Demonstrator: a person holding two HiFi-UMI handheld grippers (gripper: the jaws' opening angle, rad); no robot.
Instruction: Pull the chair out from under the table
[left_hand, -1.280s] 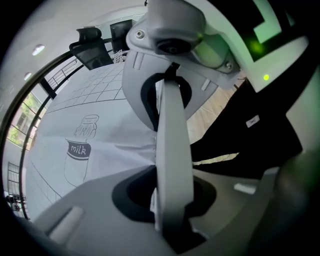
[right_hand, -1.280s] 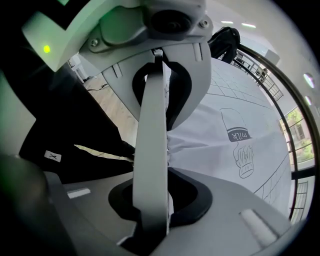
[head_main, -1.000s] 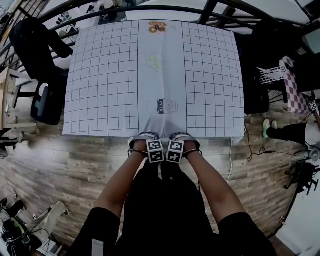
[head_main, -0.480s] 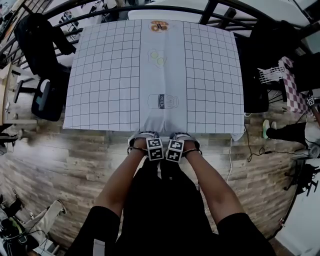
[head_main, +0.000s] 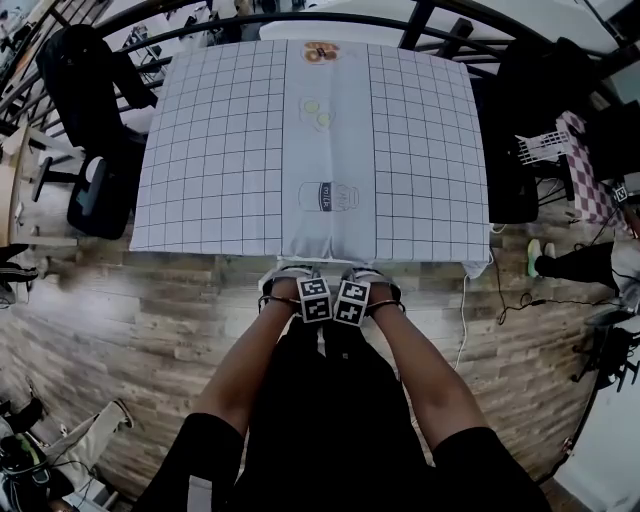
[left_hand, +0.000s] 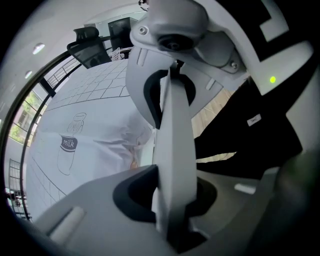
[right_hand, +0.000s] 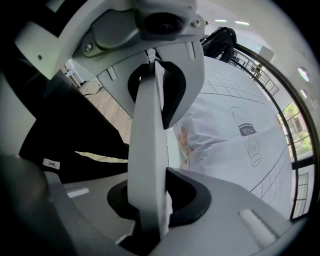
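Left gripper (left_hand: 171, 130): fingers pressed together. Right gripper (right_hand: 150, 135): fingers slightly parted, just opening, nothing visible between. Tablecloth (head_main: 210, 150) hem hangs just beyond both; office chair (head_main: 85, 105) far left.

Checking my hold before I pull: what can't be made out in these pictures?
Chair: head view, hidden under the tablecloth.
Left hand-held gripper, right hand-held gripper: their own views show the jaws edge-on, the right's just opening; anything between them is unclear.
Black shape, both gripper views: chair or clothing, cannot tell.
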